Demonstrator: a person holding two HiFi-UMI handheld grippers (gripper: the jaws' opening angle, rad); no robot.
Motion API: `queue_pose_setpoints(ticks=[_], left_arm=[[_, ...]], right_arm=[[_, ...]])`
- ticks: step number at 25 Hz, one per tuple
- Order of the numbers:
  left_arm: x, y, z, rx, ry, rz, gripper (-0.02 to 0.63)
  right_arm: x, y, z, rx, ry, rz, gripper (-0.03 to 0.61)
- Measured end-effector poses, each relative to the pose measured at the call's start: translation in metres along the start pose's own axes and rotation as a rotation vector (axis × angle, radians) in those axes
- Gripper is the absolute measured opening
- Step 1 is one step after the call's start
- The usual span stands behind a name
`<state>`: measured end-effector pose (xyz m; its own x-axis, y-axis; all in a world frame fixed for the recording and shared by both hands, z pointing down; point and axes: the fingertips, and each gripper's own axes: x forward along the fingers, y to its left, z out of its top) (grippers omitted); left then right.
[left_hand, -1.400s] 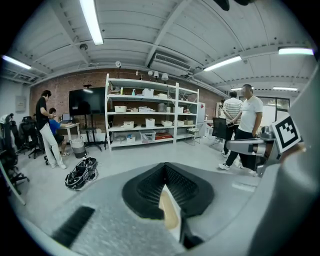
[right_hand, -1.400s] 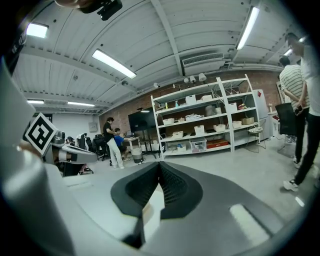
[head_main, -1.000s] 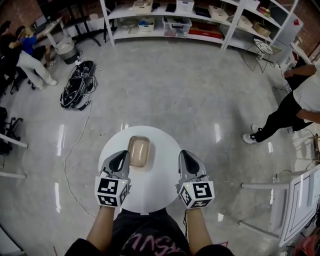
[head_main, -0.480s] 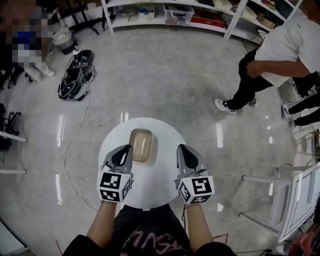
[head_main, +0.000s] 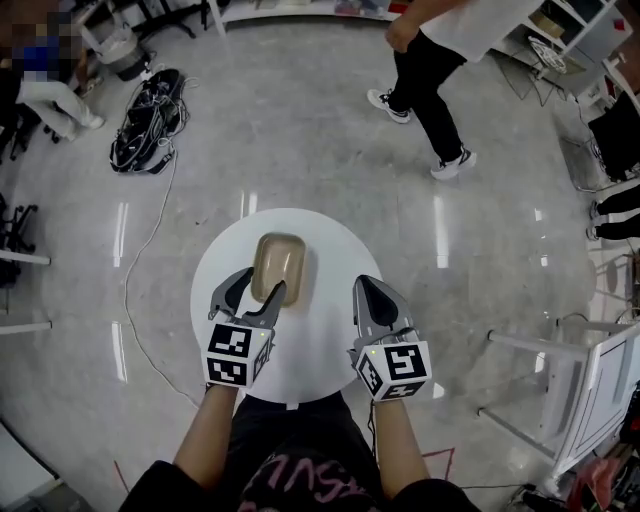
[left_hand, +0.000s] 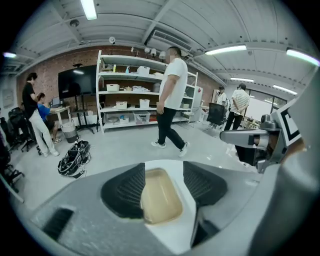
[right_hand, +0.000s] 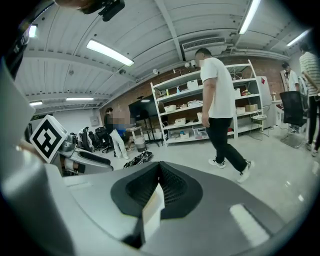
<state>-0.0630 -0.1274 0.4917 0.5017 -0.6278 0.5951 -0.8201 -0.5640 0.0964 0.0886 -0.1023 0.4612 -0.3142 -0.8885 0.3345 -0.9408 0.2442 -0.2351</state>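
A tan, shallow, rounded-rectangle dish (head_main: 279, 262) lies on a small round white table (head_main: 325, 255). My left gripper (head_main: 258, 288) is open, and the near end of the dish sits between its jaws. In the left gripper view the dish (left_hand: 159, 198) fills the gap of the left gripper (left_hand: 164, 171), close against the left pad. My right gripper (head_main: 365, 290) is shut with nothing in it, over the table's right side and apart from the dish. The right gripper (right_hand: 159, 174) points out across the room. Each gripper shows in the other's view: the right gripper (left_hand: 260, 142) and the left gripper (right_hand: 75, 156).
A person in a white top and black trousers (head_main: 430, 60) walks across the grey floor beyond the table. A bundle of black cables (head_main: 140, 120) lies at far left, near seated people (head_main: 40, 80). White shelving (left_hand: 125, 100) lines the brick wall. A white frame (head_main: 590, 390) stands at right.
My left gripper has opened and moved forward, so its jaws now flank the dish's near end. The right gripper stays shut. The person in white has walked leftward across the room.
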Motion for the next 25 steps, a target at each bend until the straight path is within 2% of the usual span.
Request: queue_pose_setpoints(ticks=[5,8,25], left_arm=[[0.022,0.007,-0.017,-0.027,0.044,0.040,0.306],[0.037,0.007,-0.033,-0.061,0.091,0.030,0.354],[0.088,0.027,-0.078,-0.109,0.224,0.053,0.406]], right_arm=[[0.009,-0.004,-0.015,0.010,0.024,0.008,0.009],[0.017,-0.008,-0.027,0.019,0.047,0.006,0.009],[0.057,-0.022,-0.077,0.062,0.131,0.003,0.009]])
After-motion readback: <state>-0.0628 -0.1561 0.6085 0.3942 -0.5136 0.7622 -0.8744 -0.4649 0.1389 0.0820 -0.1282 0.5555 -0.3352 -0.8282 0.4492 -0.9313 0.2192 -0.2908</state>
